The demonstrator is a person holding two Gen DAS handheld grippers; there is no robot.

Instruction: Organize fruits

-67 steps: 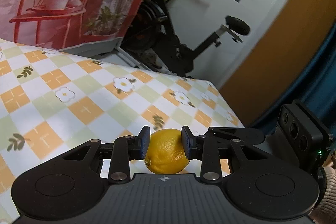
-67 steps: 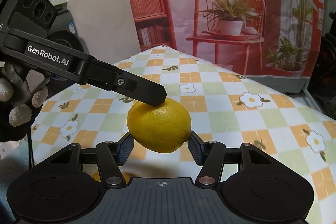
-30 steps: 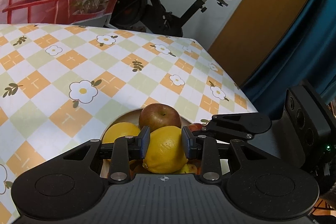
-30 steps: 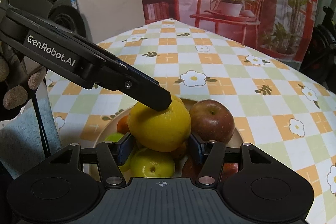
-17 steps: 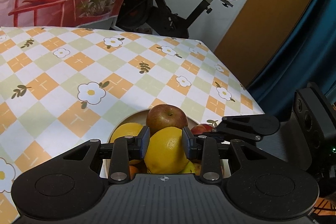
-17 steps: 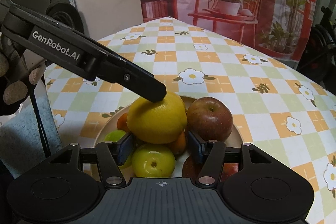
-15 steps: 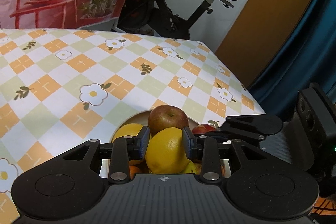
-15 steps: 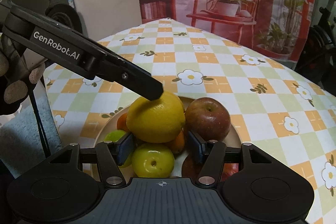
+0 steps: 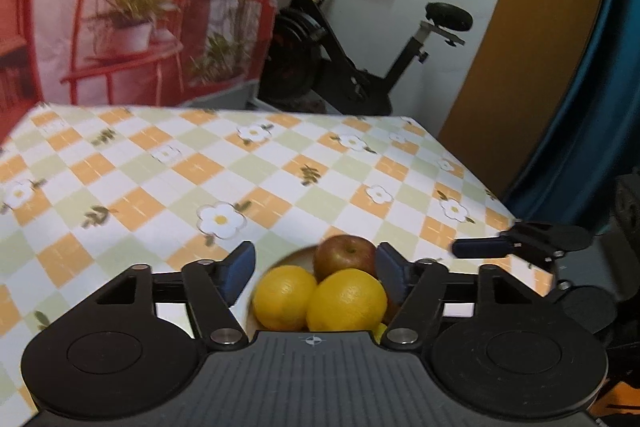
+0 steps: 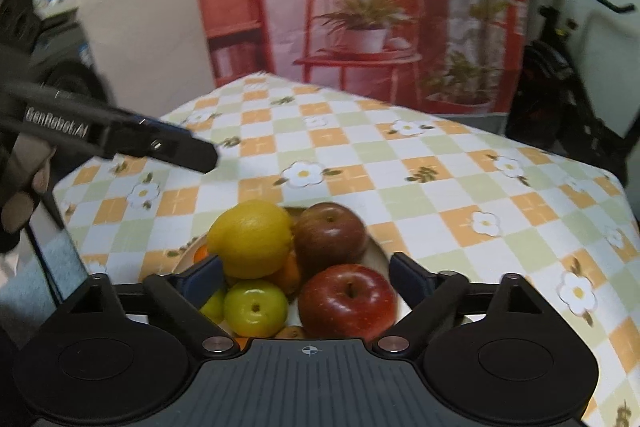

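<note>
The lemon (image 10: 250, 238) lies on top of the fruit heaped in the plate (image 10: 378, 247) on the checked tabletop (image 10: 440, 187), free of both pairs of jaws. The left gripper (image 9: 312, 267) has just been opening; its jaws stand wide, with the lemon (image 9: 347, 301) below and between them, untouched. The right gripper (image 10: 306, 277) has just been opening too; its jaws stand wide over the plate, the lemon just beyond its left finger. In the right wrist view the plate shows one lemon, two red apples (image 10: 347, 301), two green apples (image 10: 255, 307) and orange fruit half hidden beneath. The left wrist view shows a second yellow fruit (image 9: 284, 297) beside the lemon.
</note>
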